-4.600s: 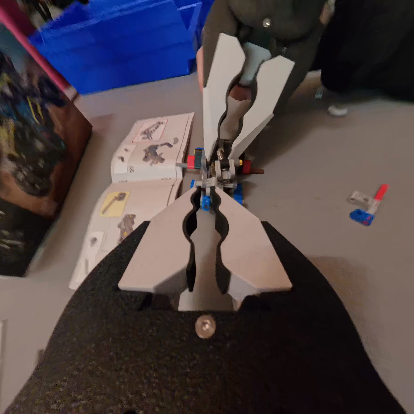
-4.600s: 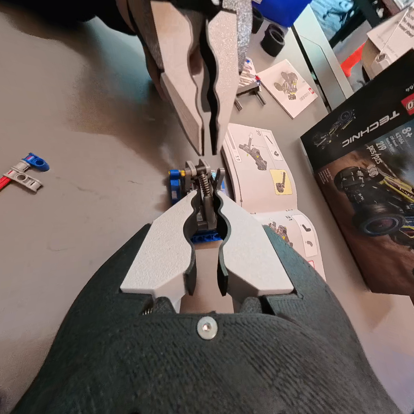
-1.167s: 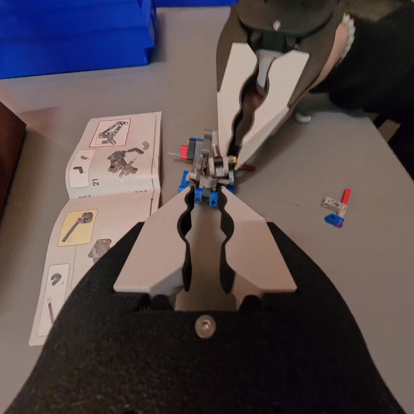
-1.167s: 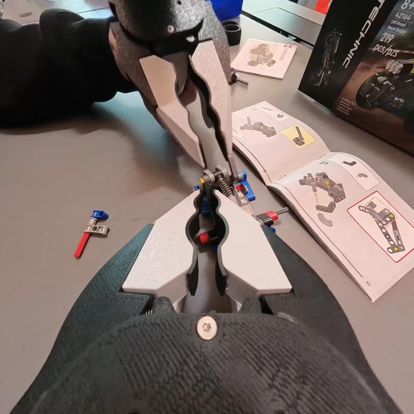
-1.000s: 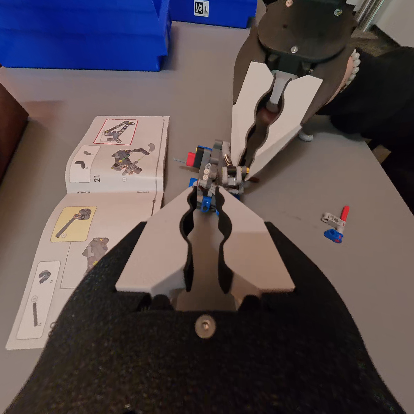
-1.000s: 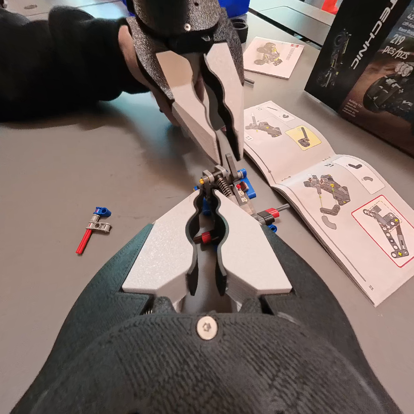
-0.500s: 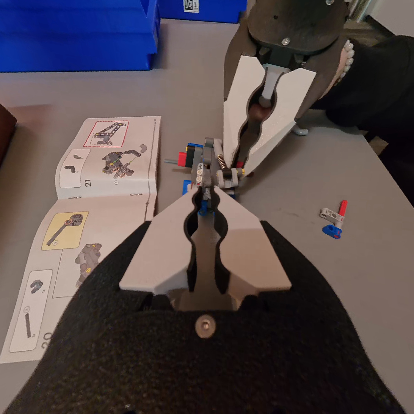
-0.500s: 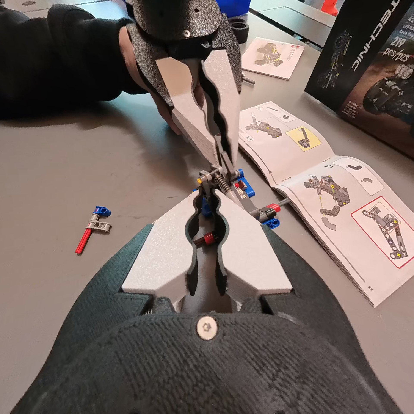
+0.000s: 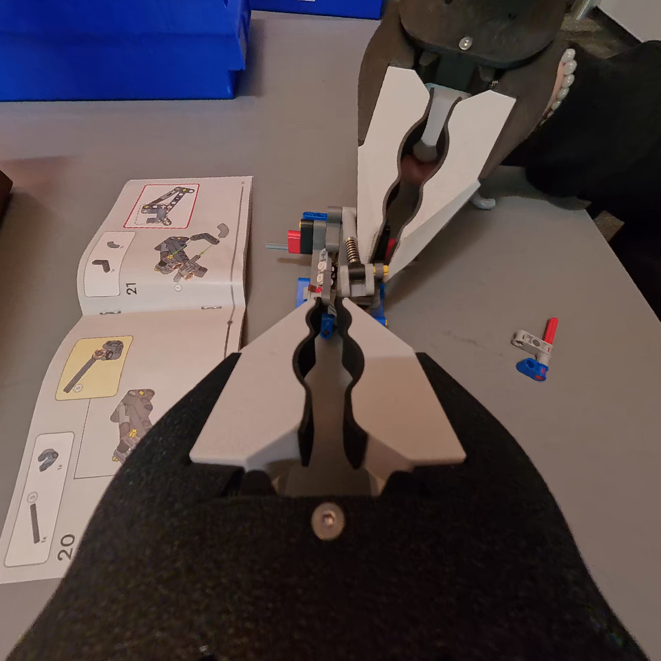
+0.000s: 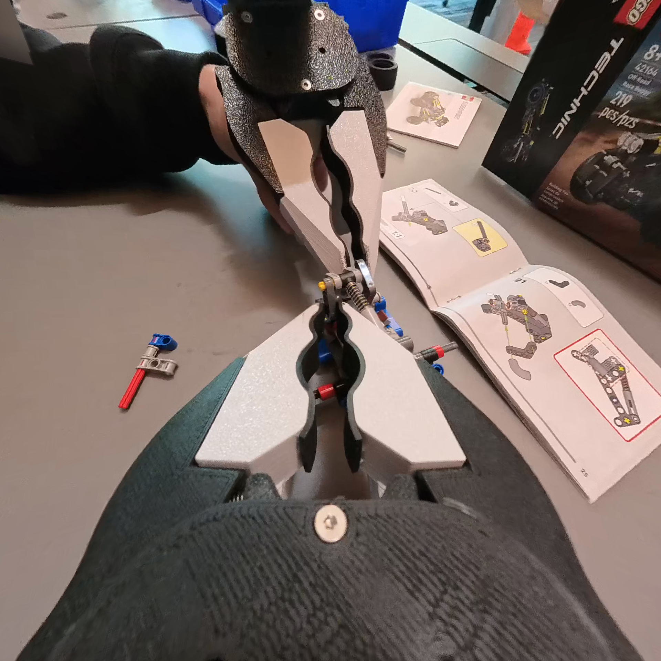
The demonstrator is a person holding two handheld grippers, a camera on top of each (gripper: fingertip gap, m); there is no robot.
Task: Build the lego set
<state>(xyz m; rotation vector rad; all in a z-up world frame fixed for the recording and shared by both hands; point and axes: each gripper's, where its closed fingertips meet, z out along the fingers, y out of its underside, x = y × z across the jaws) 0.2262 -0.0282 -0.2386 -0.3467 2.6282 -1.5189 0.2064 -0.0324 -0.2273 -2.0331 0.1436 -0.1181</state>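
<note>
Both grippers, left (image 9: pixel 328 307) and right (image 10: pixel 331 307), pinching a grey-and-blue toy brick assembly (image 9: pixel 343 272) mid-table. Open instruction booklet (image 9: pixel 161 286) left, small red-and-blue piece (image 9: pixel 534 348) right; blue bins (image 9: pixel 118 50) far.

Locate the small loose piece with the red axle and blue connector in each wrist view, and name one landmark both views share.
Left wrist view: the red-axle piece lies on the grey table at right, right of the brick assembly.
Right wrist view: it lies at left, left of the assembly.
Shared landmark: the open instruction booklet.
</note>
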